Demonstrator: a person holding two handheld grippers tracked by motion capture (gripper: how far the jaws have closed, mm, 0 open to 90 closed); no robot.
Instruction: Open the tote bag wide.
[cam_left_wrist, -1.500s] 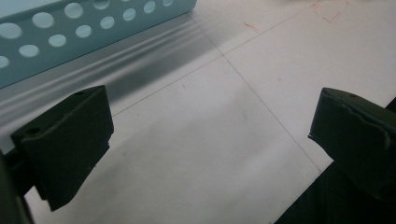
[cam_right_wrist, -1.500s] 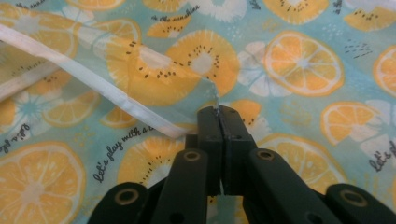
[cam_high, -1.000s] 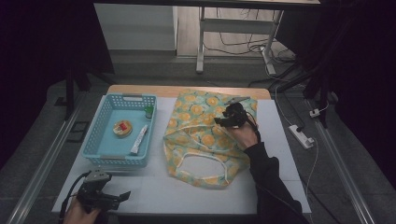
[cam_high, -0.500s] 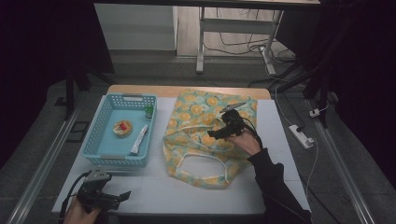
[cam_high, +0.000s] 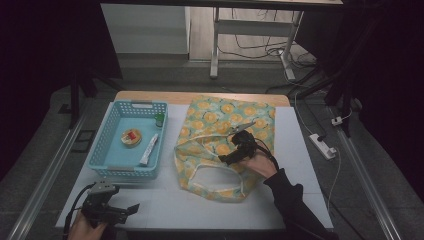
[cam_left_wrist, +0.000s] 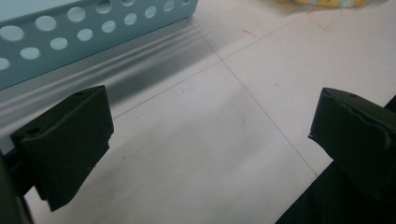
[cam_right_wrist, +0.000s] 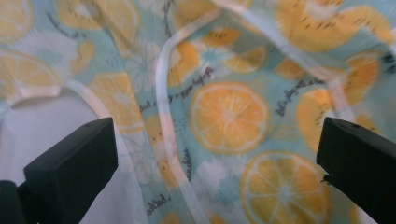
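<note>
Both tongs stand spread: right tongs have just been opening with nothing between them, sliding toward the handle of the orange-print cloth tote bag lying flat on the white worktop, so a regrasp looks next; left tongs idle.

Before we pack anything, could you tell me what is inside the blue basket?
The blue basket holds a round tan piece with a red centre, a white tube and a small green thing at its far right corner. Its floor otherwise shows bare.
</note>
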